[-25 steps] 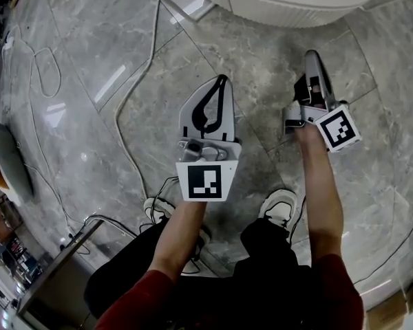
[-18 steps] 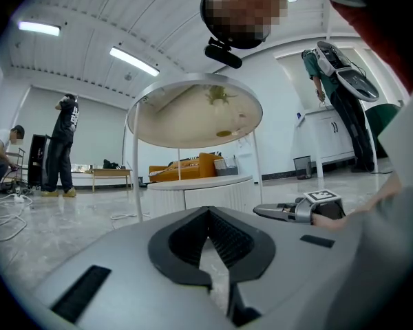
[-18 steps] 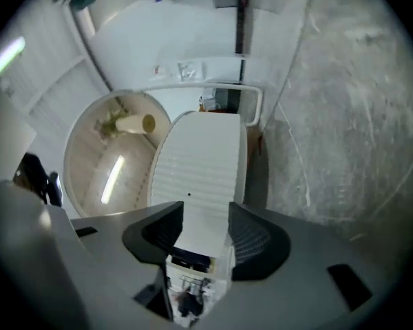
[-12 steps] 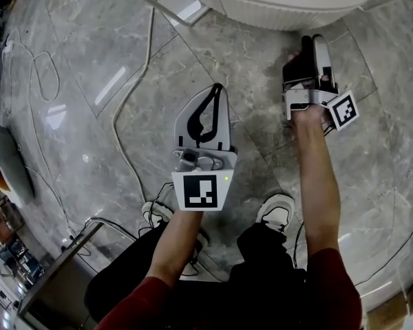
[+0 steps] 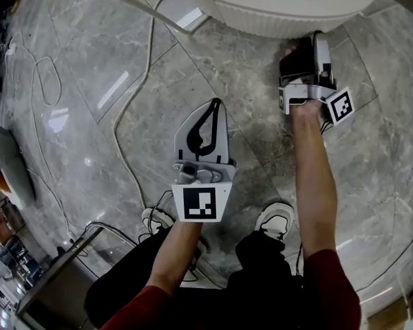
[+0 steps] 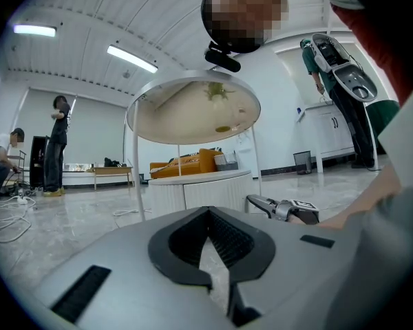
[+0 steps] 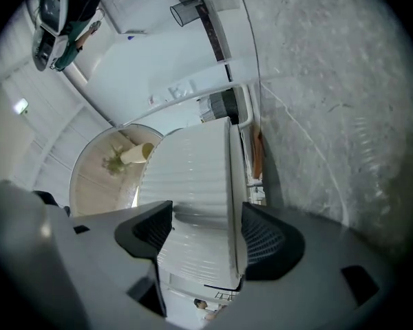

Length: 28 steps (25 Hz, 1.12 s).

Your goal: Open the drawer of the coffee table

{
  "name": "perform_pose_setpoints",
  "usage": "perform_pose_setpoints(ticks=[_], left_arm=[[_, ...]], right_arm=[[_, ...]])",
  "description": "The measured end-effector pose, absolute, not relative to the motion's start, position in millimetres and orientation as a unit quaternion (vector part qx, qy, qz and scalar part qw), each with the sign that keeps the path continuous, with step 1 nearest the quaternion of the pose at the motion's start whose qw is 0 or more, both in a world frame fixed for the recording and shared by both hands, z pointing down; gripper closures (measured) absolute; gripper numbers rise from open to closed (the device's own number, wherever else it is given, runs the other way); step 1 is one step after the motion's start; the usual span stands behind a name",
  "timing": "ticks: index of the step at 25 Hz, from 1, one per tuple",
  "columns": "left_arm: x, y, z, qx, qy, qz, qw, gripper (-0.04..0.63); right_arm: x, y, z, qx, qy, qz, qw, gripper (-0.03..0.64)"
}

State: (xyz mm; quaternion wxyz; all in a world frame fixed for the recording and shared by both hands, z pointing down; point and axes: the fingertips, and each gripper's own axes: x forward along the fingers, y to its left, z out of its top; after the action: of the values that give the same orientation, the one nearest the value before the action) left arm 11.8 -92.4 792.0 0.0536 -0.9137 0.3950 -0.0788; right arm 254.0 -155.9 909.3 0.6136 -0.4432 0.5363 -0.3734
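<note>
Two hand-held grippers over a grey marble floor [image 5: 89, 67], head view. The left gripper [image 5: 215, 105] is held in front of the person's knees, well apart from the table. Its jaws are pressed together at the tips and pinch nothing. The right gripper [image 5: 310, 43] is at the end of an outstretched arm, its tips just at the edge of the coffee table [image 5: 261, 20], which lies along the top of the frame. Its jaws have just been opening and now stand spread wide.

In the right gripper view the white ribbed wall of the table fills the gap between the two dark pads [image 7: 148, 229]. Neither pad presses on it, and whether they touch it cannot be told. A raised vertical edge runs down the ribbed wall near the right-hand pad. Whether it belongs to the drawer cannot be told.

In the left gripper view the table appears as a low ribbed drum under a round upper top [image 6: 193, 108] on thin legs. A white cable [image 5: 134, 115] trails across the floor to the left.
</note>
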Motion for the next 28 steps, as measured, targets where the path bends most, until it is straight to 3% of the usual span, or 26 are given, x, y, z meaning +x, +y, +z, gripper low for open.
perform_pose_setpoints(ticks=[16, 28], left_arm=[[8.4, -87.1, 803.3, -0.913, 0.397, -0.084, 0.037, 0.581], [4.2, -82.2, 796.0, -0.912, 0.402, -0.068, 0.033, 0.581]], right_arm=[[252.3, -148.1, 897.7, -0.445, 0.538, -0.377, 0.608, 0.321], [239.8, -76.1, 895.3, -0.450, 0.531, -0.385, 0.606, 0.321]])
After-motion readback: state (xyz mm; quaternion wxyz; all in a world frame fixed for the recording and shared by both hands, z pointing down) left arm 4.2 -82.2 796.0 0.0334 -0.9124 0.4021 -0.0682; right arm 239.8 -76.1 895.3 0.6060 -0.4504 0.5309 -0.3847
